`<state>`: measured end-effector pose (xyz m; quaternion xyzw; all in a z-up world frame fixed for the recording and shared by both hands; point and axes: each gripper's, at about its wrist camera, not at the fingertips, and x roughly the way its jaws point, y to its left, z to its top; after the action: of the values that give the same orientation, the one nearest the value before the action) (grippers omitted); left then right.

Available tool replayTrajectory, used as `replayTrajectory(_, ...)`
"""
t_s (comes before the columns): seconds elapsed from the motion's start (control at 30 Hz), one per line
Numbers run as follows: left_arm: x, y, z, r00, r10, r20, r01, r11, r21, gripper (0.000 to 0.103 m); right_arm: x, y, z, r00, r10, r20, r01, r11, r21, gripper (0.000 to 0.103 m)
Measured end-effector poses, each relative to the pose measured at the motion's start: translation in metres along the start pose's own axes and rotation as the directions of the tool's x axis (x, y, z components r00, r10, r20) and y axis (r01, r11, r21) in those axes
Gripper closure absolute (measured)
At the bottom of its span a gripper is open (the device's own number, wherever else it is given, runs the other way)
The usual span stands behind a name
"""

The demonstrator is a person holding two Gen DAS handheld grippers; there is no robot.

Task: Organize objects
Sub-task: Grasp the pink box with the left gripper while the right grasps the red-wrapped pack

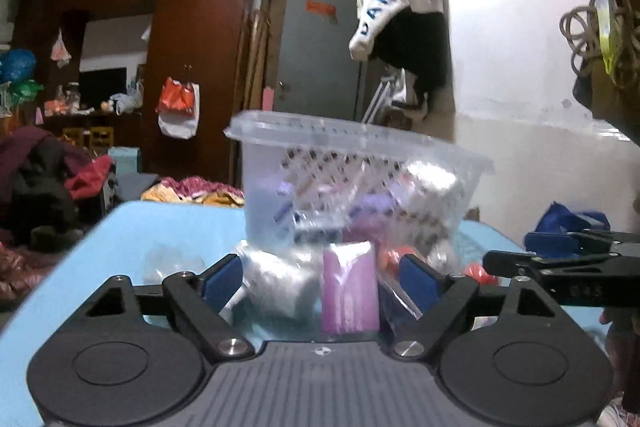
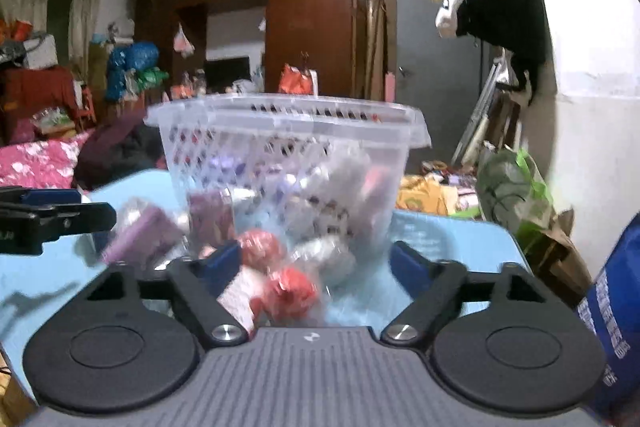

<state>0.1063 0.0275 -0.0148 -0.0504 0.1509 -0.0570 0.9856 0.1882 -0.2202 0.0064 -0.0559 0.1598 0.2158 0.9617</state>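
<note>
A clear perforated plastic basket [image 1: 264, 187] [image 2: 192, 163] stands on the light blue table [image 1: 120, 259] [image 2: 460, 243], with several small packets inside. More packets lie loose in front of it. In the left wrist view my left gripper [image 1: 320, 281] is open, with a silver packet [image 1: 276, 283] and a pink packet [image 1: 350, 291] between its blue pads, not squeezed. In the right wrist view my right gripper [image 2: 316, 267] is open around red wrapped packets [image 2: 288, 291], and there is a gap at its right pad. Each gripper also shows at the edge of the other's view: the right gripper [image 1: 560, 259], the left gripper [image 2: 52, 219].
A blue bag [image 2: 612, 327] sits close on the right. A green bag [image 2: 516, 187] stands beyond the table's right corner. A white and black garment [image 1: 400, 11] hangs on the wall. Piled clothes [image 1: 48, 187] and a dark wardrobe [image 1: 192, 27] lie to the left and behind.
</note>
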Motion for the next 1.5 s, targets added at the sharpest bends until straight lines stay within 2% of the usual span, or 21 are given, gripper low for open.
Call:
replayTrajectory(0.03, 0.003, -0.001, -0.001, 1.0, -0.007, -0.006, 0.007, 1.0, 0.003, 0.015, 0.002, -0.004, -0.002, 1.0, 0.012, -0.014, -0.011, 1.0, 0.011, 0.037)
replayTrajectory(0.1, 0.01, -0.005, -0.001, 1.0, -0.005, -0.014, 0.005, 1.0, 0.019, 0.015, 0.004, -0.009, -0.004, 0.998, 0.038, -0.041, -0.037, 0.998, 0.048, 0.042)
replayTrajectory(0.3, 0.021, -0.014, -0.008, 0.998, 0.013, -0.065, -0.01, 0.999, 0.044, 0.015, 0.009, -0.015, -0.006, 0.992, 0.091, -0.092, -0.086, 0.994, 0.066, 0.045)
replayTrajectory(0.37, 0.024, -0.02, -0.01, 0.997, 0.01, -0.083, -0.005, 0.998, 0.062, 0.015, 0.015, -0.014, -0.002, 0.991, 0.078, -0.108, -0.073, 0.996, 0.054, 0.048)
replayTrajectory(0.43, 0.026, -0.023, -0.01, 0.996, 0.003, -0.092, 0.003, 0.998, 0.07, 0.021, 0.014, -0.013, -0.002, 0.991, 0.071, -0.118, -0.067, 0.997, 0.036, 0.054)
replayTrajectory(0.5, 0.025, -0.023, -0.011, 0.995, -0.032, -0.09, 0.037, 0.998, 0.053, 0.04, 0.011, -0.011, -0.002, 0.991, 0.063, -0.121, -0.06, 0.998, 0.026, 0.055)
replayTrajectory(0.53, 0.024, -0.023, -0.012, 0.995, -0.043, -0.09, 0.047, 0.998, 0.048, 0.043, 0.013, -0.01, -0.002, 0.991, 0.062, -0.121, -0.06, 0.998, 0.023, 0.055)
replayTrajectory(0.6, 0.021, -0.025, -0.014, 0.997, -0.041, -0.069, 0.045, 0.997, 0.058, 0.056, 0.009, -0.011, -0.003, 0.992, 0.06, -0.113, -0.058, 0.998, 0.022, 0.056)
replayTrajectory(0.67, 0.018, -0.026, -0.017, 0.998, -0.032, -0.046, 0.035, 0.997, 0.067, 0.06, 0.015, -0.01, 0.0, 0.993, 0.061, -0.101, -0.059, 0.998, 0.024, 0.057)
replayTrajectory(0.8, 0.015, -0.021, -0.017, 0.998, -0.05, -0.028, 0.051, 0.998, 0.039, 0.061, 0.016, -0.011, 0.001, 0.995, 0.061, -0.078, -0.057, 0.997, 0.044, 0.057)
replayTrajectory(1.03, 0.024, -0.029, -0.014, 0.997, -0.012, -0.073, 0.018, 0.997, 0.081, 0.06, 0.017, -0.014, 0.001, 0.996, 0.069, -0.061, -0.064, 0.996, 0.068, 0.057)
replayTrajectory(1.13, 0.024, -0.027, -0.014, 0.997, -0.022, -0.069, 0.026, 0.997, 0.066, 0.062, 0.017, -0.014, 0.001, 0.996, 0.066, -0.055, -0.062, 0.996, 0.066, 0.057)
replayTrajectory(1.37, 0.009, -0.022, -0.018, 0.999, -0.031, 0.043, 0.03, 0.999, 0.029, 0.063, 0.011, -0.016, -0.002, 0.997, 0.076, 0.004, -0.076, 0.994, 0.082, 0.058)
replayTrajectory(1.5, 0.007, -0.021, -0.017, 0.997, -0.04, 0.069, 0.039, 0.999, 0.018, 0.063, 0.01, -0.016, -0.002, 0.997, 0.072, 0.03, -0.074, 0.994, 0.079, 0.058)
